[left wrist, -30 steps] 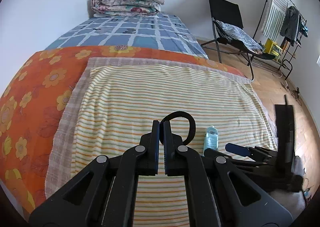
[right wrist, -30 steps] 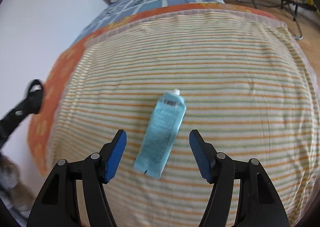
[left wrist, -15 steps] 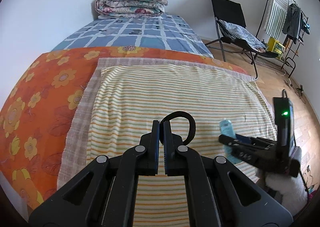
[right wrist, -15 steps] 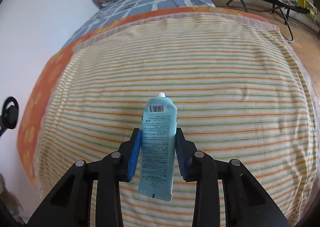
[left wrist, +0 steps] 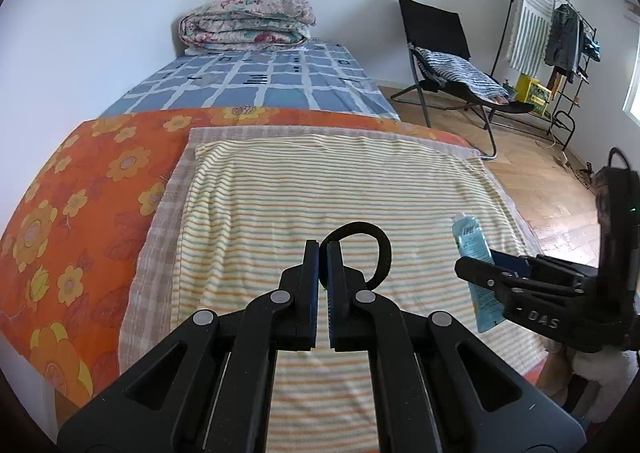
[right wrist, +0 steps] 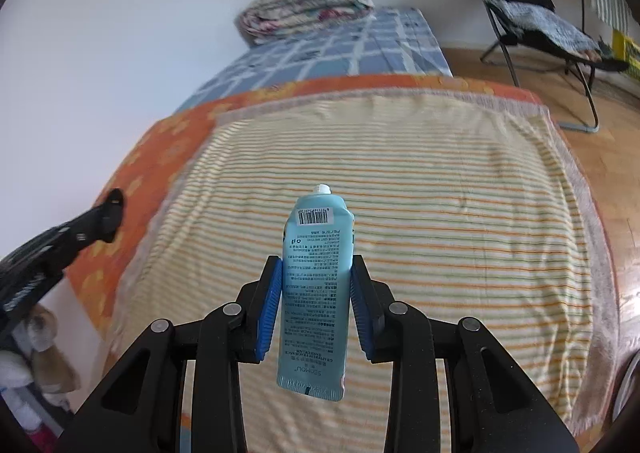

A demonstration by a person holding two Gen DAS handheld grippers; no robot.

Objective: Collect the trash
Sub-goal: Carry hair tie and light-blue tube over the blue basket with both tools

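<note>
My right gripper (right wrist: pixel 316 273) is shut on a light blue tube (right wrist: pixel 316 265) with a white nozzle and a barcode, and holds it above the striped cloth (right wrist: pixel 440 189) on the bed. The tube (left wrist: pixel 474 253) and right gripper (left wrist: pixel 480 273) also show at the right of the left wrist view. My left gripper (left wrist: pixel 323 253) is shut on a black loop (left wrist: pixel 372 245), a band or strap, above the same cloth (left wrist: pixel 320 181). The left gripper (right wrist: pixel 108 217) shows at the left edge of the right wrist view.
The bed has an orange flowered sheet (left wrist: pixel 80 189), a blue checked cover (left wrist: pixel 260 85) and a folded quilt (left wrist: pixel 244 23) at its head. A black folding chair (left wrist: pixel 440 37) and a clothes rack (left wrist: pixel 560 37) stand on the wooden floor at right.
My right gripper closed on the blue tube and lifted it off the striped cloth. My left gripper stays shut on the black loop.
</note>
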